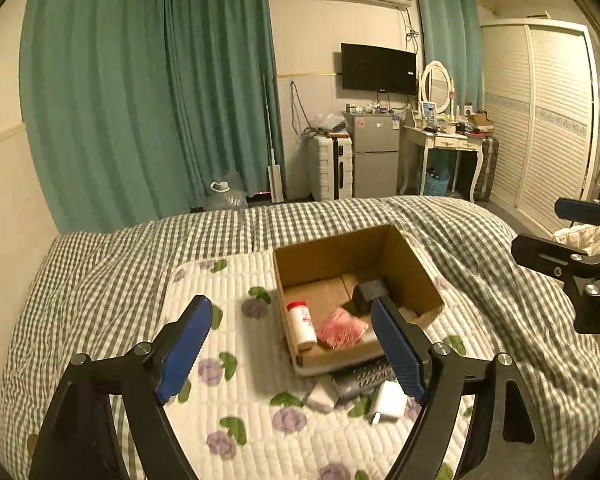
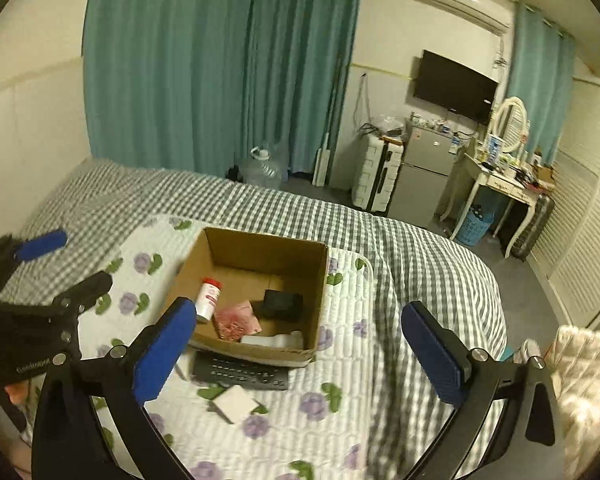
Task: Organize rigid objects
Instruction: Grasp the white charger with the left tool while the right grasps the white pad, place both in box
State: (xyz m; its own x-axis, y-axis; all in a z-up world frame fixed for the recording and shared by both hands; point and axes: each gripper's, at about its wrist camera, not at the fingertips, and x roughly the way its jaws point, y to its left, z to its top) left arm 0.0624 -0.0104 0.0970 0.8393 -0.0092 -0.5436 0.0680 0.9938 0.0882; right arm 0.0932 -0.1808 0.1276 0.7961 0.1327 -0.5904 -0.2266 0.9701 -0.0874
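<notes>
An open cardboard box [image 1: 404,256] [image 2: 220,240] sits on the flowered quilt. Inside lie a white bottle with a red cap [image 1: 301,325] [image 2: 208,299], a pink packet [image 1: 341,329] [image 2: 236,320] and a black block [image 1: 368,294] [image 2: 282,304]. In front of the box lie a dark remote [image 1: 362,378] [image 2: 242,372], a white charger [image 1: 389,402] [image 2: 236,403] and a small white object [image 1: 322,394]. My left gripper [image 1: 292,354] is open and empty above the quilt, near the box front. My right gripper [image 2: 300,354] is open and empty, to the right of the box.
The bed has a checked cover [image 1: 100,272] [image 2: 420,256]. Teal curtains [image 1: 120,100], a suitcase [image 1: 330,166], a small fridge [image 1: 374,156], a dressing table [image 1: 448,140] and a louvred wardrobe [image 1: 540,120] stand beyond the bed. A water jug [image 2: 262,168] stands on the floor.
</notes>
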